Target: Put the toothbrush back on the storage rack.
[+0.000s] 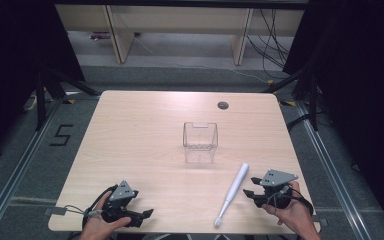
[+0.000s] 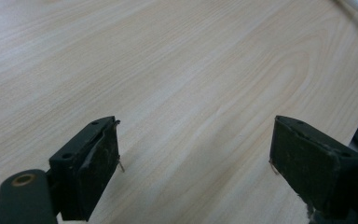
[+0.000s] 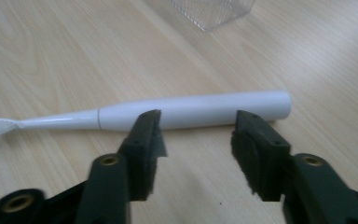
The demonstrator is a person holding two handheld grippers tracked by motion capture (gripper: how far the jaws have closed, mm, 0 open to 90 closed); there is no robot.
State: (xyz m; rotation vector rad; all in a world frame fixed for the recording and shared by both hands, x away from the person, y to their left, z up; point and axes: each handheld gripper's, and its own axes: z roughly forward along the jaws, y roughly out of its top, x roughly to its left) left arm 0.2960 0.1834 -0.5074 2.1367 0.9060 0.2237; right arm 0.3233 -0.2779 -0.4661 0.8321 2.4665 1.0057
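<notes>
We see a long white plastic electric toothbrush [image 1: 233,193] lying flat on the light wooden surface [image 1: 145,140]. It sits toward 5 o'clock on the surface, near the front edge. Its thick handle end points to about 1 o'clock and its small brush head points to about 7 o'clock. In the right gripper view the toothbrush [image 3: 168,114] lies sideways just past the black jaw tips, with the brush head at 9 o'clock and the round handle end at 3 o'clock.

The right gripper [image 1: 254,193] is just beside the toothbrush, at its 3 o'clock side. Its jaws are spread apart and hold nothing. We cannot tell if the tips touch the handle. A hand [image 1: 290,212] holds this gripper from behind, near the front edge of the surface.

A clear plastic box with an open top [image 1: 200,142] stands upright near the middle of the surface, at about 11 o'clock from the toothbrush and apart from it.

The left gripper [image 1: 147,212] is well apart from the toothbrush, at about 9 o'clock from it, down by the front edge. Its jaws are spread wide over bare wood and hold nothing. Another hand [image 1: 102,226] holds it.
</notes>
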